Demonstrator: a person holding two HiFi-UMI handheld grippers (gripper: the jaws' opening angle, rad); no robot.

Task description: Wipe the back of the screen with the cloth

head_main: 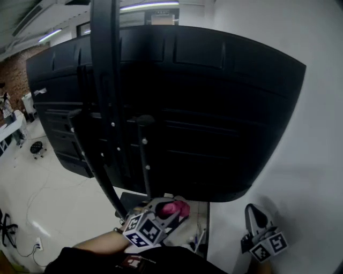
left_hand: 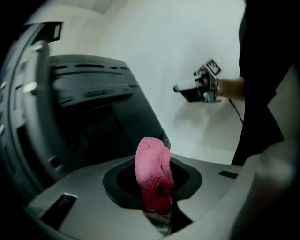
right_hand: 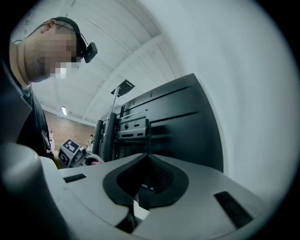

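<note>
A large room with a pale floor (head_main: 48,198), a brick wall (head_main: 19,75) at 10 o'clock of the head view and strip lights (head_main: 150,6) at 12 o'clock; a plain white wall (head_main: 316,160) fills the 3 o'clock side. The black back of the screen (head_main: 203,107) occupies the centre of the head view, carried on a dark stand column (head_main: 106,80) that rises past 11 o'clock and crosses the ribbed rear panel. The left gripper (head_main: 170,211), at 6 o'clock, has its jaws clamped on a bunched pink cloth (head_main: 178,206). In the left gripper view the cloth stands up between the pads as a folded wad projecting beyond the tips, probably so that soft fabric rather than hard jaw meets the panel. The cloth is below the lower edge of the screen and apart from it, so no wiping contact is made yet. The gripper points up toward the panel, which suggests the approach to a first stroke. The right gripper (head_main: 253,213), at 5 o'clock beside the white wall, has its jaws pressed together on nothing. It is well apart from the cloth and, judging by its low, outboard position, is kept clear of the wiping path rather than given a role. The next move likely calls for raising the wad onto the panel and steering around the column and its brackets, where the cloth could snag.
</note>
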